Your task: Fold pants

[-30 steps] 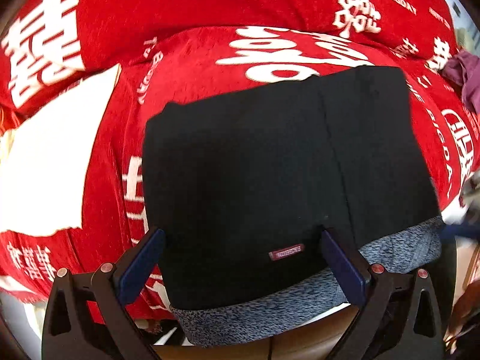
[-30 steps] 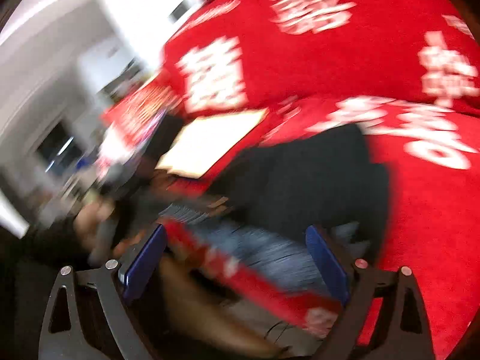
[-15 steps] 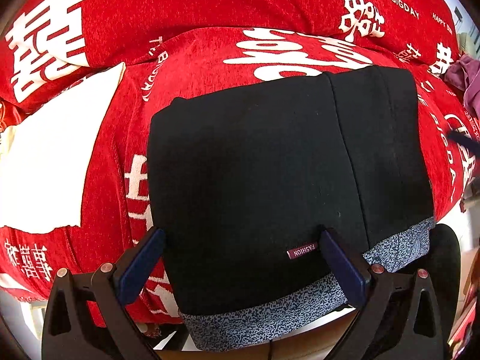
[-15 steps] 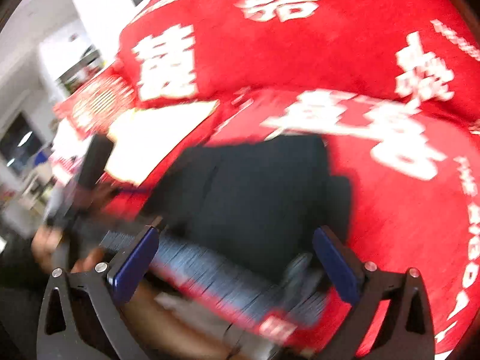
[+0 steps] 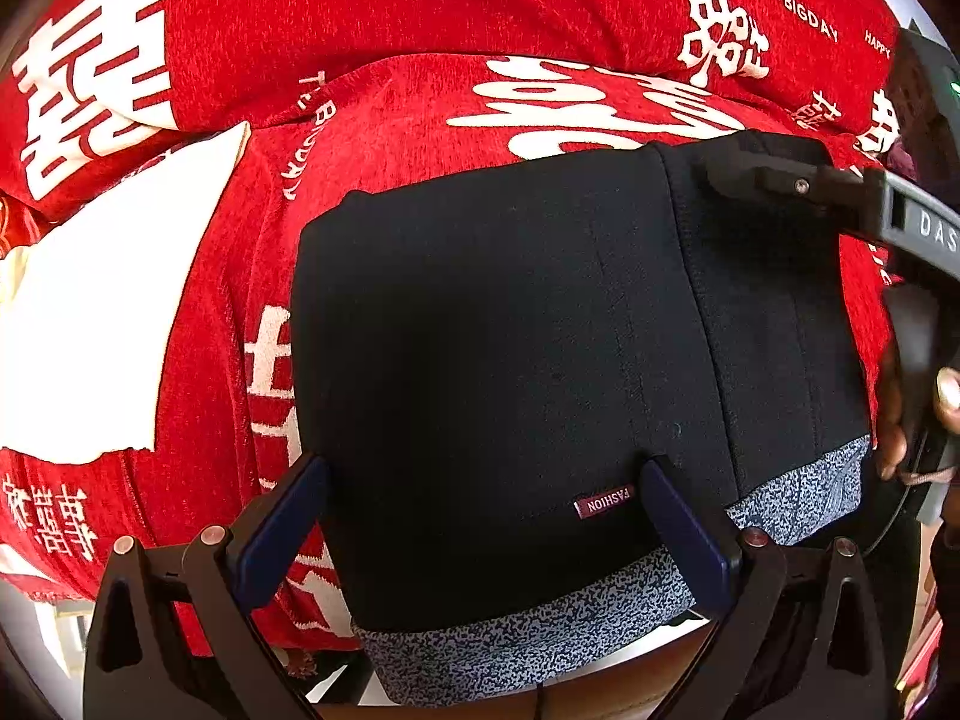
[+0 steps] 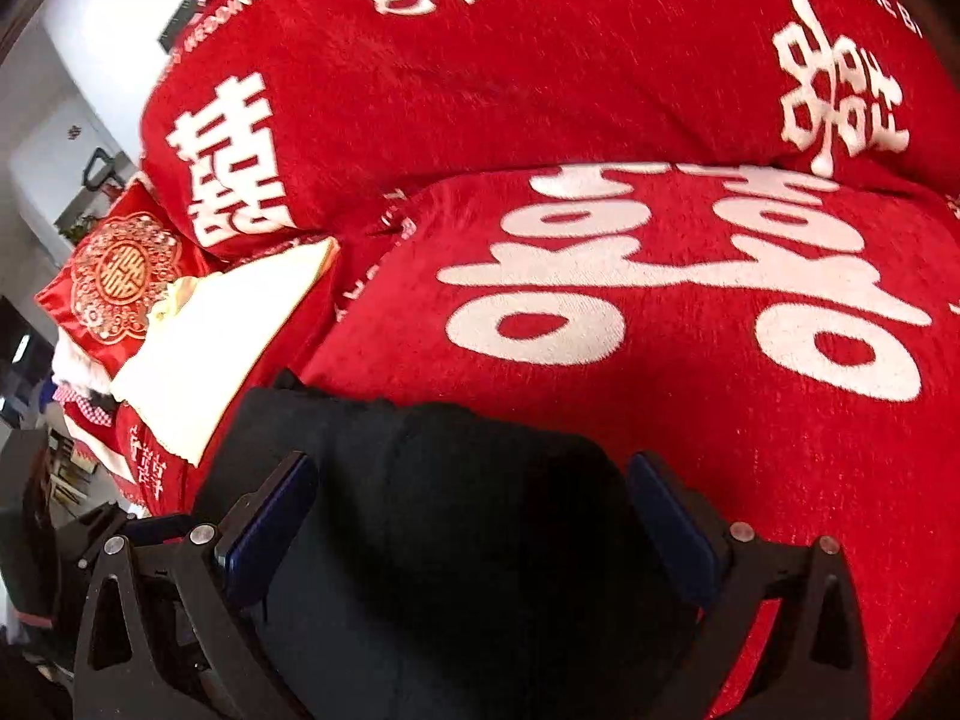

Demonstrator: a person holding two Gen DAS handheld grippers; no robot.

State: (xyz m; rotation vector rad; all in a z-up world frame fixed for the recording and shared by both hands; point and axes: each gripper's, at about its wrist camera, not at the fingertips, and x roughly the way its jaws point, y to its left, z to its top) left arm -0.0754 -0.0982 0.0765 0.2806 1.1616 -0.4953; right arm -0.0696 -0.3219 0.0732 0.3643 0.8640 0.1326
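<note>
Black pants point(image 5: 510, 348) lie folded flat on the red sofa seat, with the speckled grey waistband point(image 5: 528, 642) hanging over the near edge and a small "FASHION" label by it. My left gripper point(image 5: 480, 516) is open, its fingers straddling the near part of the pants just above the cloth. In the right wrist view, the right gripper point(image 6: 471, 516) hovers open over the far right corner of the pants point(image 6: 468, 528). The left wrist view shows one of the right gripper's fingers point(image 5: 774, 177) over that far corner. Neither gripper holds anything.
A red sofa cover point(image 5: 420, 120) with white characters spans the seat and backrest. A white cloth point(image 5: 102, 312) lies on the seat left of the pants. A red embroidered cushion point(image 6: 120, 276) sits further left. A hand point(image 5: 900, 408) holds the right gripper.
The right gripper has swung in from the side to hang over the pants' far right corner. The left gripper has barely moved, and the pants lie as before.
</note>
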